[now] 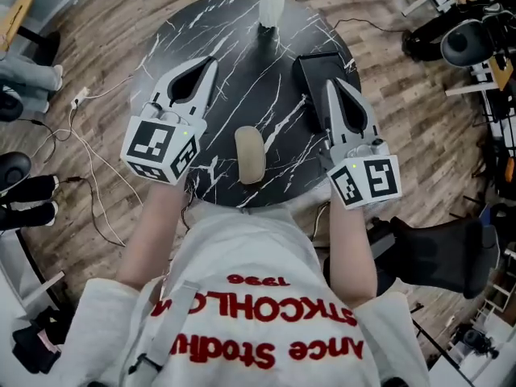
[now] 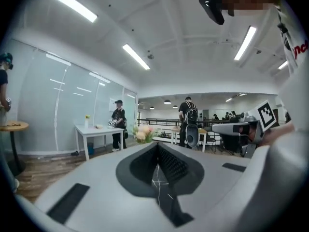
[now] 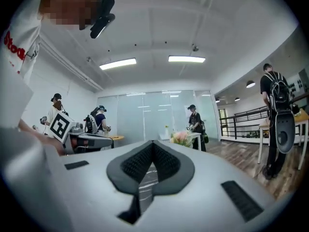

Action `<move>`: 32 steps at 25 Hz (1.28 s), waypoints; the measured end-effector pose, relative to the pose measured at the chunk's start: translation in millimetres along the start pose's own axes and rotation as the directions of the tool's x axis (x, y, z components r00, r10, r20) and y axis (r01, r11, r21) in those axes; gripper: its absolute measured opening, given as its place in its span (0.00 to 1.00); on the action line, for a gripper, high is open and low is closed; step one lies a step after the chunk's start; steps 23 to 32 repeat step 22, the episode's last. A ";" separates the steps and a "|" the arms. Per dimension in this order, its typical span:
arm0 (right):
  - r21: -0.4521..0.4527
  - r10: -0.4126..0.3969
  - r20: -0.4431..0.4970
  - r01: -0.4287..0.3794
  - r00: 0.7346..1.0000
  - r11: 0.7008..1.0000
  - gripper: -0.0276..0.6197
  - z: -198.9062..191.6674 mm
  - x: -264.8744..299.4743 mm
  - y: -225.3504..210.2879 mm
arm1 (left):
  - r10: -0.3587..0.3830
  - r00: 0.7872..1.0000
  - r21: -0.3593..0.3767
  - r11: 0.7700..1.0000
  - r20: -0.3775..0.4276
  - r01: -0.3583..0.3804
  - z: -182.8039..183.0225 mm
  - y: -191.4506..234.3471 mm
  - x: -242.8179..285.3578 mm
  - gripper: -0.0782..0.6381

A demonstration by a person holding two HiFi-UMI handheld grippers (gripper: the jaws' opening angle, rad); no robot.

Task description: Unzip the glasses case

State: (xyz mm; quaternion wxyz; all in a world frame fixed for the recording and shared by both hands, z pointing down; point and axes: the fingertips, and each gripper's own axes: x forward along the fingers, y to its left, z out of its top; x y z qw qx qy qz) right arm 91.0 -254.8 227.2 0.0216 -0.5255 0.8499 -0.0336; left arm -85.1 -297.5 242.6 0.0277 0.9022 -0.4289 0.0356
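A person at a round black marble table [image 1: 201, 31] holds two handheld grippers level above a beige glasses case [image 1: 250, 154], which lies on the tabletop close to the edge nearest the person.

Left of the case, the left gripper [image 1: 210, 63] has its jaws pressed together with nothing between them. The case lies flat, its long axis running from the person's edge toward the table's middle, roughly in line with both tools. No zip or pull shows from above. Right of the case, the right gripper [image 1: 333, 84] is likewise closed and empty, with a black box [image 1: 309, 71] on the table beside it. Beyond the case, at the far rim, stands a white vase [image 1: 272, 6] of flowers.

The case sits between the two tools and below them, nearer their marker cubes than their tips, so either would likely have to drop and draw back to reach it. The left looks marginally nearer.
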 end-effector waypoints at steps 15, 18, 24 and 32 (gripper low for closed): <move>-0.068 -0.064 0.133 0.074 0.989 0.995 0.06 90.7 13.2 14.0 | 0.058 0.975 0.022 0.998 0.213 -0.064 86.9 1.1 -24.4 0.12; -0.078 -0.065 0.142 0.076 0.988 0.994 0.06 96.1 13.3 17.2 | 0.068 0.970 0.020 0.997 0.234 -0.074 95.2 1.8 -27.0 0.12; -0.096 -0.058 0.149 0.073 0.987 0.993 0.06 100.0 11.7 23.3 | 0.089 0.964 0.005 0.996 0.251 -0.093 97.8 4.1 -30.9 0.12; -0.096 -0.058 0.149 0.073 0.987 0.993 0.06 100.0 11.7 23.3 | 0.089 0.964 0.005 0.996 0.251 -0.093 97.8 4.1 -30.9 0.12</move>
